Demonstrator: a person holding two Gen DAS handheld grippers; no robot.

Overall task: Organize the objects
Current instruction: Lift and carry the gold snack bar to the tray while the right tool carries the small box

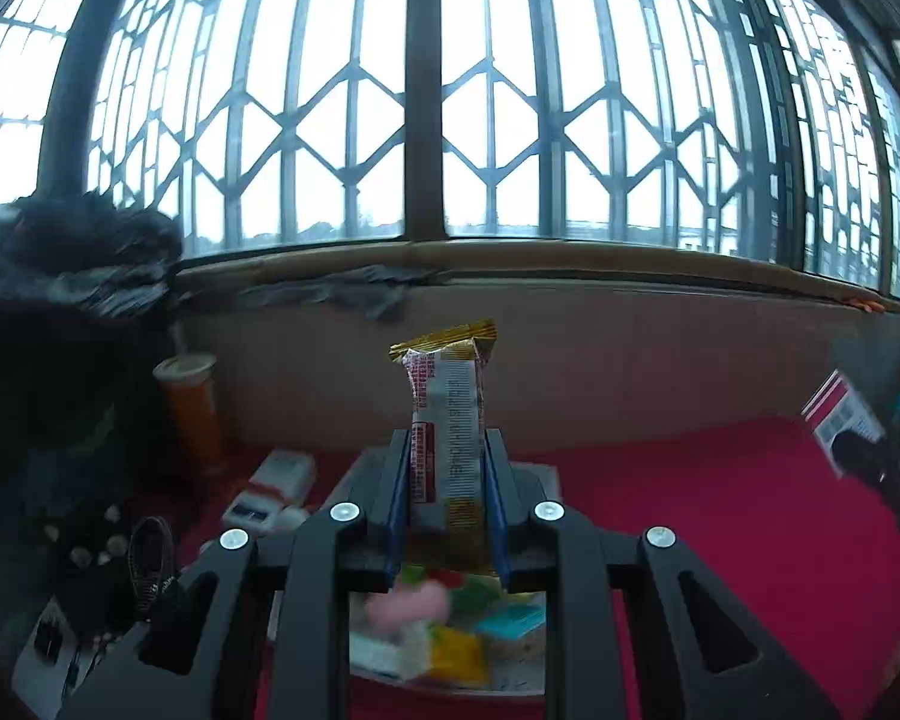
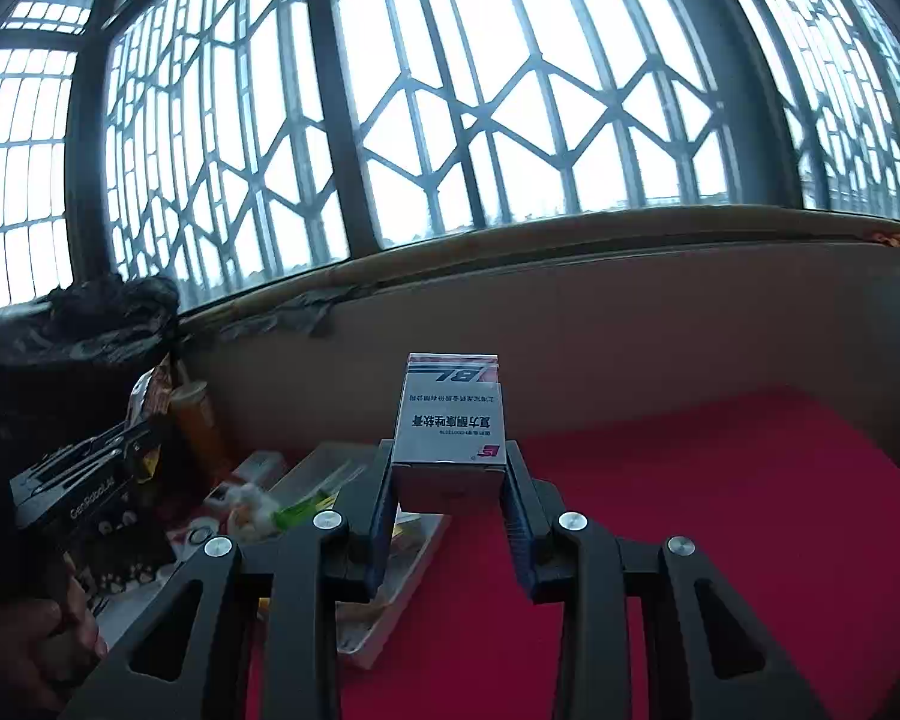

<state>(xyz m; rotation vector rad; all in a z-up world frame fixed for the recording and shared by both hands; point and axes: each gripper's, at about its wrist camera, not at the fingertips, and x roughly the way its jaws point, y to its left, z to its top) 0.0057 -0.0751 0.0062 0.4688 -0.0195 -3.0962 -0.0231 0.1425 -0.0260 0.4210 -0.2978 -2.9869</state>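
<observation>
My left gripper [image 1: 447, 450] is shut on a snack bar in a yellow, white and red wrapper [image 1: 448, 414], held upright above a clear tray [image 1: 549, 477] of colourful small packets. My right gripper [image 2: 448, 462] is shut on a white medicine box with a red stripe [image 2: 450, 420], held above the red cloth [image 2: 720, 510]. In the right wrist view the left gripper [image 2: 84, 480] appears at the left with the snack bar [image 2: 150, 396], and the tray [image 2: 414, 564] lies below. In the left wrist view the right gripper's box [image 1: 840, 420] shows at the far right.
An orange bottle [image 1: 195, 414] stands at the back left by the wall. A white and red box [image 1: 273, 489] lies beside the tray. A black bag [image 1: 84, 264] fills the left side. A white power strip [image 1: 48, 654] lies at the lower left. Barred windows rise behind.
</observation>
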